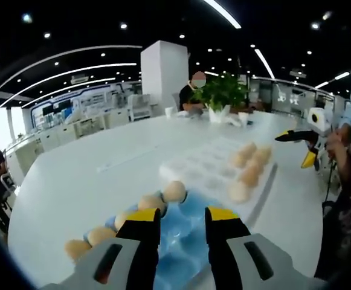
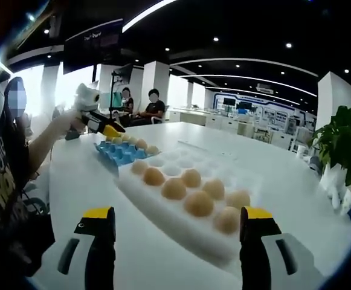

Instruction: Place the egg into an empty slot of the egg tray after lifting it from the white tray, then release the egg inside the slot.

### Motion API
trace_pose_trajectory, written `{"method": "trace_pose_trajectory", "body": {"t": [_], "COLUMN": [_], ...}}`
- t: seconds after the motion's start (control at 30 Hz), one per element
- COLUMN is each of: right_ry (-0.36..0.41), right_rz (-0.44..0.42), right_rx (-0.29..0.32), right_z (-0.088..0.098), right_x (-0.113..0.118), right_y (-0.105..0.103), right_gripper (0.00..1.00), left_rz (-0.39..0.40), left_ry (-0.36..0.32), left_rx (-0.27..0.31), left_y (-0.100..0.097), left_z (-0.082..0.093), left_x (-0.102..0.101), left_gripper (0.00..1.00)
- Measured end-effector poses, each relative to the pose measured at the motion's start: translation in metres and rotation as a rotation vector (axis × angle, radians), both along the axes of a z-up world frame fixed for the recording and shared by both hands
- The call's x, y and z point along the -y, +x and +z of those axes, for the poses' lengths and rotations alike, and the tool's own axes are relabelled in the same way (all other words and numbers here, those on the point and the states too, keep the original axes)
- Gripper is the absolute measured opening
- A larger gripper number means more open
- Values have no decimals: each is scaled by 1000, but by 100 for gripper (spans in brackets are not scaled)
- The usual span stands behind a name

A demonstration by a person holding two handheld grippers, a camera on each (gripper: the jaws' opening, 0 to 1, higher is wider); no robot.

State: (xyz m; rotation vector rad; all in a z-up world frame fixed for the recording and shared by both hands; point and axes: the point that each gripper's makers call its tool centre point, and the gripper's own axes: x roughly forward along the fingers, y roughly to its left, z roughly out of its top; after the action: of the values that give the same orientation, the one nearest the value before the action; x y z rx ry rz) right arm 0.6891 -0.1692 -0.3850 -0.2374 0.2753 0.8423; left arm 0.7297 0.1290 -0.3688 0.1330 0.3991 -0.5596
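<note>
The blue egg tray (image 1: 184,232) lies right under my left gripper (image 1: 183,215), whose jaws stand open over it with nothing between them. Several brown eggs (image 1: 174,191) line the blue tray's left side. Beyond it the white tray (image 1: 202,166) holds several eggs (image 1: 251,175) along its right side. My right gripper (image 2: 178,220) is wide open and empty, just short of the white tray (image 2: 163,163) and its eggs (image 2: 198,203). The blue egg tray (image 2: 119,152) sits behind it, with the left gripper (image 2: 106,128) above its far end. The right gripper (image 1: 299,148) hangs off the table's right.
Everything rests on a large white round table (image 1: 90,175). A potted plant (image 1: 222,93) stands at its far side, and the plant (image 2: 338,145) is at the right in the right gripper view. A person's arm (image 2: 48,136) holds the left gripper. People sit at the far desks.
</note>
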Motion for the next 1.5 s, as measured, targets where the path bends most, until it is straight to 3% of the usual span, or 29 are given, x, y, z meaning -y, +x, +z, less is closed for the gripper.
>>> {"method": "trace_pose_trajectory", "body": {"t": [0.3, 0.5, 1.0, 1.5], "right_ry": [-36, -53, -31, -16], "right_rz": [-15, -1, -22, -31], "right_rx": [16, 1, -9, -21], "right_z": [-1, -12, -14, -19], "right_x": [3, -5, 0, 3], "right_y": [7, 5, 7, 5], "right_gripper": [89, 89, 89, 89], "left_rz": [-49, -93, -201, -271], "left_ry": [-16, -18, -38, -45], "left_rx": [3, 3, -2, -14], "left_y": [-3, -5, -5, -4], "left_z": [2, 3, 1, -3], "left_x": [22, 40, 91, 129], "left_gripper": [32, 32, 33, 34]}}
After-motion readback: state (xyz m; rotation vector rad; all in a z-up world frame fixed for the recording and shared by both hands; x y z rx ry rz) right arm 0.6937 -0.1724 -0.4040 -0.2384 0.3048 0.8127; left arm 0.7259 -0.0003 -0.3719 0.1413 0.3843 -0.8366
